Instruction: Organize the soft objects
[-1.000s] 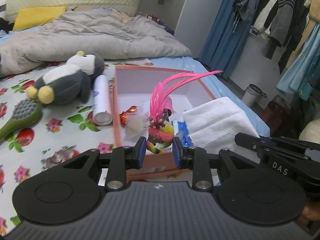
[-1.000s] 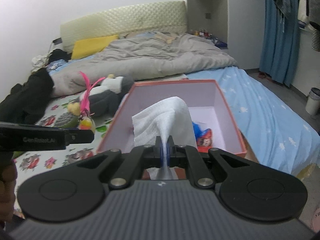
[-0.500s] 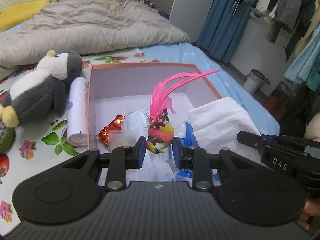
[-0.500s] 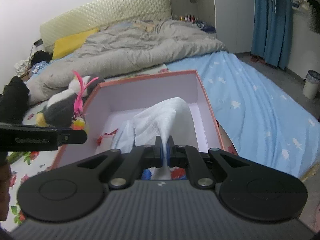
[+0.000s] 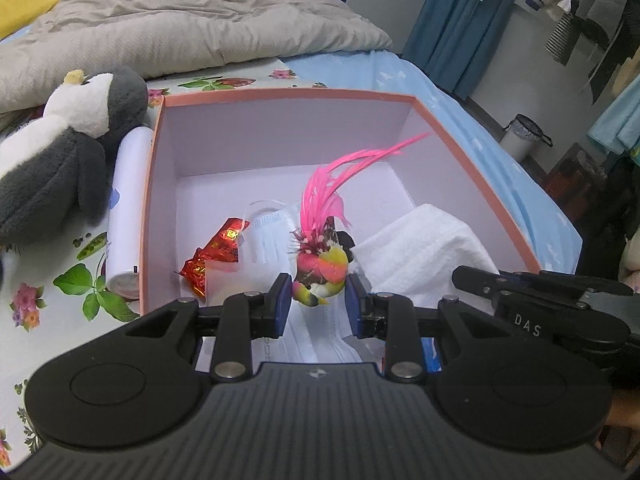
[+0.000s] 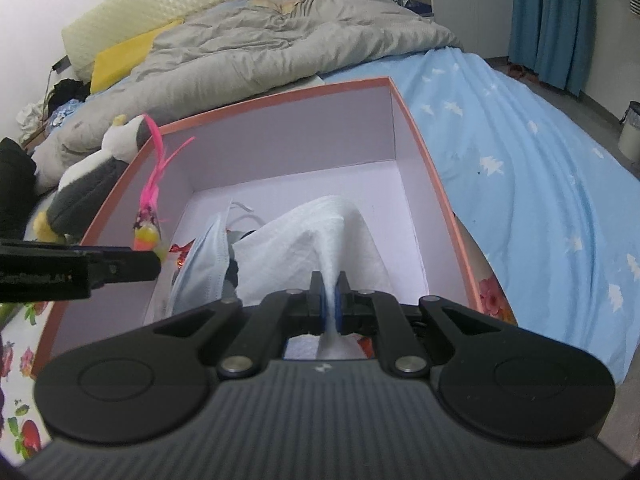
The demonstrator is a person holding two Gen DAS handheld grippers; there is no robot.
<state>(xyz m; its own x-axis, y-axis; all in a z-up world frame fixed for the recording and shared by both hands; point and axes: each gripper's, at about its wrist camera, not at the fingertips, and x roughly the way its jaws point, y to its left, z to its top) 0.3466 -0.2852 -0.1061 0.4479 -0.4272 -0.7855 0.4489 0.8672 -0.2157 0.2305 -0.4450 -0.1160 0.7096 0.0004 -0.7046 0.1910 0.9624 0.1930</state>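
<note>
My left gripper [image 5: 318,306] is shut on a pink feather shuttlecock [image 5: 322,264] and holds it over the near part of the orange box [image 5: 280,94]. My right gripper [image 6: 329,306] is shut on a white towel [image 6: 320,240], which hangs down into the same box [image 6: 432,184]. In the left wrist view the towel [image 5: 424,256] lies at the box's right side. A face mask [image 5: 272,236] and a red wrapper [image 5: 216,256] lie on the box floor. The shuttlecock [image 6: 150,220] and the left gripper's side show in the right wrist view.
A grey and white penguin plush [image 5: 60,156] and a white cylinder [image 5: 126,208] lie left of the box on the flowered sheet. A grey duvet [image 5: 180,20] fills the back. A blue sheet [image 6: 540,184] slopes off right toward the floor and a bin [image 5: 524,136].
Both grippers have moved forward over the box and lower. The shuttlecock and the towel now sit inside the box's outline. Both grips are unchanged.
</note>
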